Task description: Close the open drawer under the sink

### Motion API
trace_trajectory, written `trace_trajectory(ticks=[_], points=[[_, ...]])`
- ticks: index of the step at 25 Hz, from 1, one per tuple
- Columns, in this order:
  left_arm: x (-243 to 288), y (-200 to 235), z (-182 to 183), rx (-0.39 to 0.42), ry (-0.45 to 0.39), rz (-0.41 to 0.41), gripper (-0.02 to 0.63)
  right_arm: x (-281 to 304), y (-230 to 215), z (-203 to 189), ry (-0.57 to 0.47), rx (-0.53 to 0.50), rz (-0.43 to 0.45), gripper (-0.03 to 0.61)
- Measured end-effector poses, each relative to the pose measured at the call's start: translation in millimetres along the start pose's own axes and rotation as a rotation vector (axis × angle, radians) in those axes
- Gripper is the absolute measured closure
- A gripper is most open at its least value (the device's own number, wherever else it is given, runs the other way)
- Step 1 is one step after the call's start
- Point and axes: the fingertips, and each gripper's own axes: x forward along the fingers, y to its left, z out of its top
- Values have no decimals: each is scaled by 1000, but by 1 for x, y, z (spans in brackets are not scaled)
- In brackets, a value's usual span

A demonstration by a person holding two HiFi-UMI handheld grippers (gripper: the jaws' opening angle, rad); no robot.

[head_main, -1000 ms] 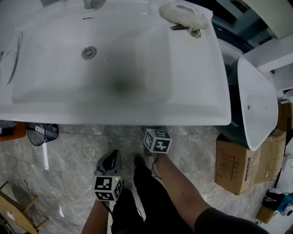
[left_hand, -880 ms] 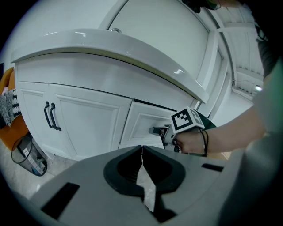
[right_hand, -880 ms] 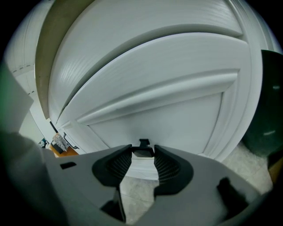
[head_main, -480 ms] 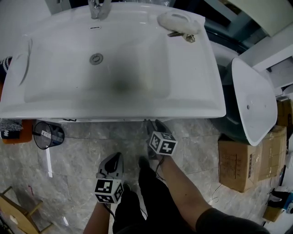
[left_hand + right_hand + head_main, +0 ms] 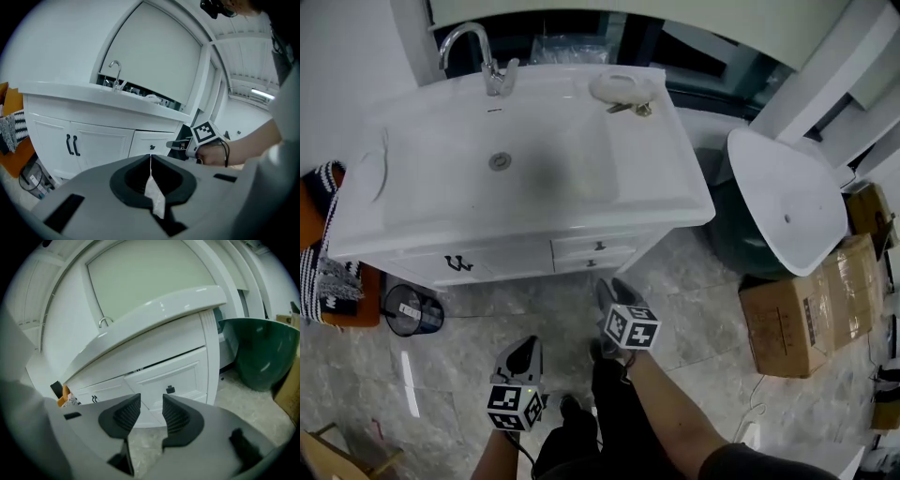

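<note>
Steep downward look at a white ceramic sink (image 5: 656,178) atop a white wooden vanity cabinet (image 5: 516,258), with a curved chrome tap (image 5: 478,52) at the back rim. On the sink's right shelf, a pale oval dish (image 5: 623,86), and just beside it some small metal keys (image 5: 631,109).

Under the sink's right part, next to two cabinet doors with dark handles (image 5: 457,264), the white panelled drawer with a small dark knob (image 5: 598,247). From above, front close to level with the doors. In the right gripper view, a thin dark line along its top edge. Unclear whether fully shut.

Lower down, over grey marbled floor tiles (image 5: 459,347), two hand-held grippers, both clear of the cabinet.

Left gripper (image 5: 523,351): well back from the doors, jaws pressed together. Small whitish flap (image 5: 154,199) along their seam, pinched or merely stuck on, impossible to say.

Right gripper (image 5: 607,287): near the drawer and pointing at it, touching nothing. Jaws a narrow gap apart, nothing between them.

Off to the right, a dark green tub (image 5: 731,234) with a loose white basin (image 5: 783,211) resting on it, then brown cardboard boxes (image 5: 792,319). At left, a wire waste basket (image 5: 412,311) and a black-and-white striped cloth (image 5: 326,234).
</note>
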Motion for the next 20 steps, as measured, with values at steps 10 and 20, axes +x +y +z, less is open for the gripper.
trace_trajectory(ticks=[10,20], points=[[-84,-46,4,73,-25,-94,598,-151,61,17,-97,-18,28,531],[-114,-112,30,110,-64,-151,598,-253,78,15,-79,-107,95,540]])
